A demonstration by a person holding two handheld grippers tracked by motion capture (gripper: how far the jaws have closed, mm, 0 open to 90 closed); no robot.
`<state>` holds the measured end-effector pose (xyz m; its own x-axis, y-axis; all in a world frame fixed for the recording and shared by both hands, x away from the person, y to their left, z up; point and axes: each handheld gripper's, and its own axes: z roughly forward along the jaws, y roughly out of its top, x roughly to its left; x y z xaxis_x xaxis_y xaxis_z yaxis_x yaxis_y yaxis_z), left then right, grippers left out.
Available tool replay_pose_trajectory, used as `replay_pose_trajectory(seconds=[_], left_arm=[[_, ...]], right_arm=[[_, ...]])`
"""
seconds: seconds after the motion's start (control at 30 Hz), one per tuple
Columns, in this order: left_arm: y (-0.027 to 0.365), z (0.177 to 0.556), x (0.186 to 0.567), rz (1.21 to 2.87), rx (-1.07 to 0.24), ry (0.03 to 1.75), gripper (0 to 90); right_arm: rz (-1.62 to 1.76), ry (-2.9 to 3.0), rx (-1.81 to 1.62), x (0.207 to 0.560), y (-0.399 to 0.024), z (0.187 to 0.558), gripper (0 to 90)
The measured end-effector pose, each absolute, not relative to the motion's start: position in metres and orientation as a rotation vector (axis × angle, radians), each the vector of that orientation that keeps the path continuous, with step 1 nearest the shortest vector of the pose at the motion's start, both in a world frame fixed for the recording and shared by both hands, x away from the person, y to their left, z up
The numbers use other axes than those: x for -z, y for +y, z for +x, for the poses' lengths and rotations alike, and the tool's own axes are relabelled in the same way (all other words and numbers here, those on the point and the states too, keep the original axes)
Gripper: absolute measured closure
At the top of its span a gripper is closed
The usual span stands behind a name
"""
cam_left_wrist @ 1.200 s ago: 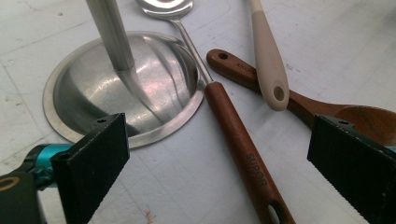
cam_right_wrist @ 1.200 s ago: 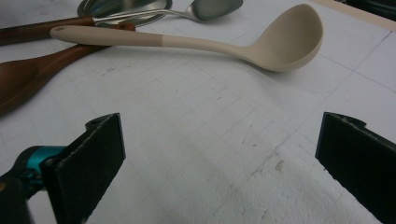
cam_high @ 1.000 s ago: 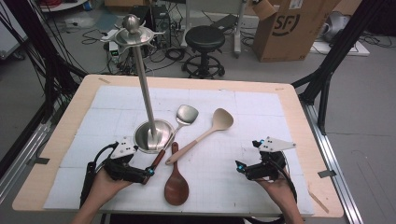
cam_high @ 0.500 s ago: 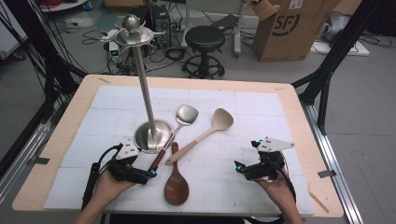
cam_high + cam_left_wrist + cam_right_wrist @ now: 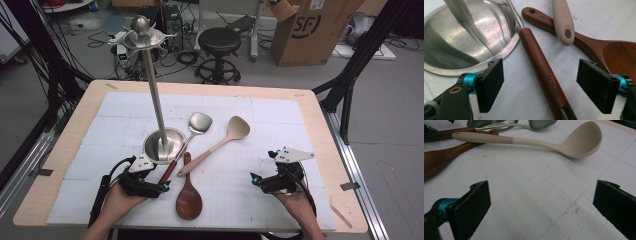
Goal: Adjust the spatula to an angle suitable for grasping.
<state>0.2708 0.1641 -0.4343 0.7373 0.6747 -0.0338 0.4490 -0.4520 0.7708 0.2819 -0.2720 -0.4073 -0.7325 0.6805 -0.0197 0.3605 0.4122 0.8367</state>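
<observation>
A steel turner [image 5: 200,121] with a brown wooden handle [image 5: 541,72] lies beside the round base [image 5: 162,145] of a tall metal utensil stand [image 5: 155,100]. My left gripper [image 5: 160,189] straddles that handle near its end. Its jaws have just been closing, and in the left gripper view its pads [image 5: 490,82] still stand clear of the wood on both sides. A beige ladle [image 5: 237,127] lies across the handle of a dark wooden spoon [image 5: 189,200]. My right gripper [image 5: 255,180] rests open at the front right, with bare mat between its jaws [image 5: 541,210].
The stand's base [image 5: 461,42] sits close to the left jaw. The beige ladle's handle end [image 5: 564,22] and the wooden spoon [image 5: 616,52] lie just beyond the right jaw. A white gridded mat [image 5: 280,120] covers the wooden table. A stool and a cardboard box stand behind it.
My left gripper has edged forward along the brown handle and its jaws stand narrower than before. The right gripper and the utensils have not moved.
</observation>
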Motion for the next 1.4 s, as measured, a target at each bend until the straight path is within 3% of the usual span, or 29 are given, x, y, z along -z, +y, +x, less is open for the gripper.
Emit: replay_pose_trajectory(seconds=[0.5,1.03,1.4], left_arm=[[0.163,0.2702,0.4371,2.172,-0.315,0.804,47.9],[0.1604,0.269,0.439,2.202,-0.323,0.795,59.6],[0.1612,0.2687,0.4382,2.2,-0.318,0.795,60.7]], right_arm=[[0.889,2.324,-1.234,0.4081,-0.2704,0.282,0.3],[0.881,2.332,-1.23,0.4087,-0.269,0.2821,0.2],[0.872,2.343,-1.228,0.4091,-0.2681,0.282,0.2]])
